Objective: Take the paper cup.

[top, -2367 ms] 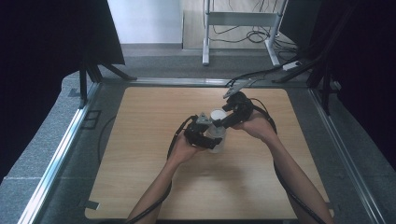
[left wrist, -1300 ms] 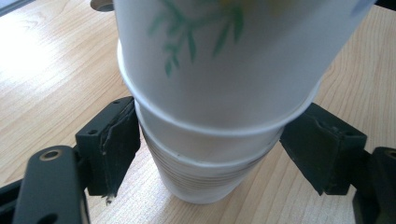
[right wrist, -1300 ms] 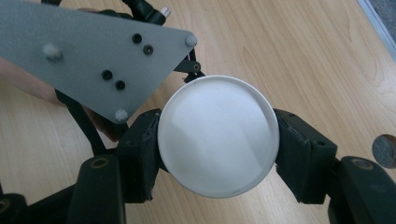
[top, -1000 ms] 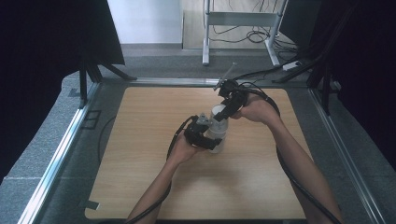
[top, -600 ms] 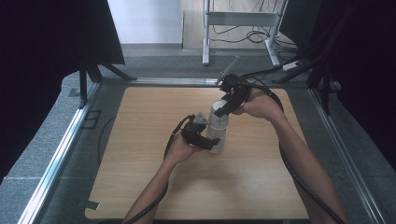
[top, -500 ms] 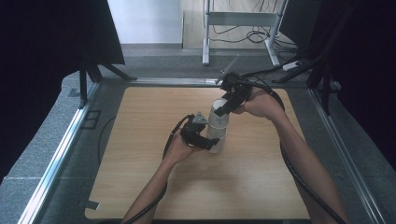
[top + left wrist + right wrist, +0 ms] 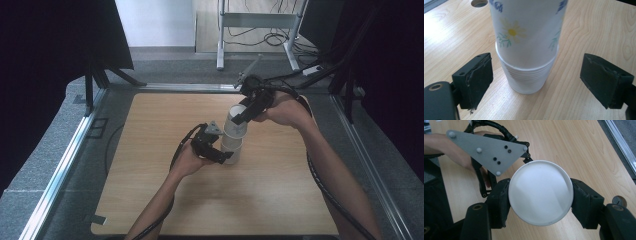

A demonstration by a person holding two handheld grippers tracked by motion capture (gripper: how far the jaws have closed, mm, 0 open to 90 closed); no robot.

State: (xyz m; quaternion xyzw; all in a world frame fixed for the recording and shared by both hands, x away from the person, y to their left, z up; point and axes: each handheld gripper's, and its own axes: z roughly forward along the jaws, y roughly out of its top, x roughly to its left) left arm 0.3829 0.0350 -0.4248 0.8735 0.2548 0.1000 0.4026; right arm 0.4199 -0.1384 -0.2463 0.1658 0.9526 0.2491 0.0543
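We see a pale wooden table with smooth, faintly glossy grain. The white paper cup with a printed daisy looks matt, and the ribbed white cup stack beneath likewise. A grey three-cornered plate looks like dull metal. Rough black jaw pads look rubbery.

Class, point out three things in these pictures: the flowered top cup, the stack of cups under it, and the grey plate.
flowered top cup (image 7: 524, 30), left gripper view, its printed side.
stack of cups (image 7: 527, 80), left gripper view, ribbed rims.
grey plate (image 7: 489, 151), right gripper view, flat face.
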